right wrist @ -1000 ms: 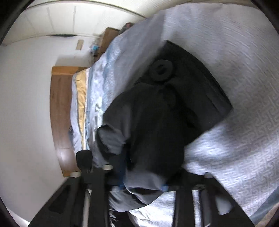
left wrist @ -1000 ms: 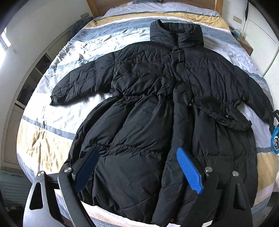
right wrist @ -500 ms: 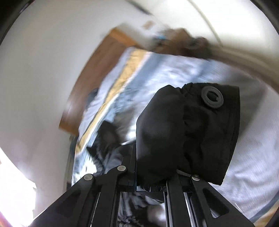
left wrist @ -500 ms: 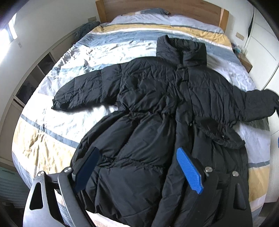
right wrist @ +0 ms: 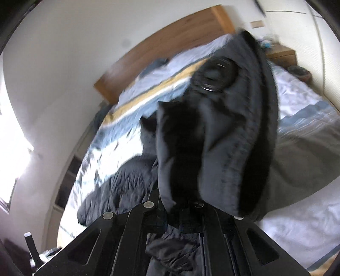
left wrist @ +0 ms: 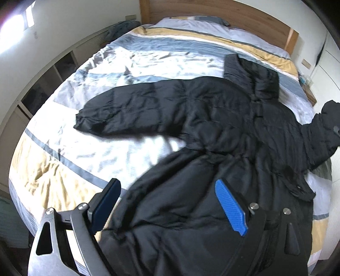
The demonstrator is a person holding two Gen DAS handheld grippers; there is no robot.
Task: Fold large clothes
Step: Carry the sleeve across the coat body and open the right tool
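A bulky, soft black coat (left wrist: 212,148) lies spread front-up on a striped bed (left wrist: 63,169), its cuff (right wrist: 223,138) clamped in the right gripper's (right wrist: 184,214) jaws and lifted beside the coat's collar, the left gripper (left wrist: 170,208) hovering jaws-apart above the hem; it likely slips, so grip seams.

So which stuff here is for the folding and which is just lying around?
For the folding:
- black puffer coat
- its sleeve cuff, clamped in the right gripper
- left gripper, open above the coat's hem

Just lying around:
- striped bedding
- wooden headboard
- nightstand
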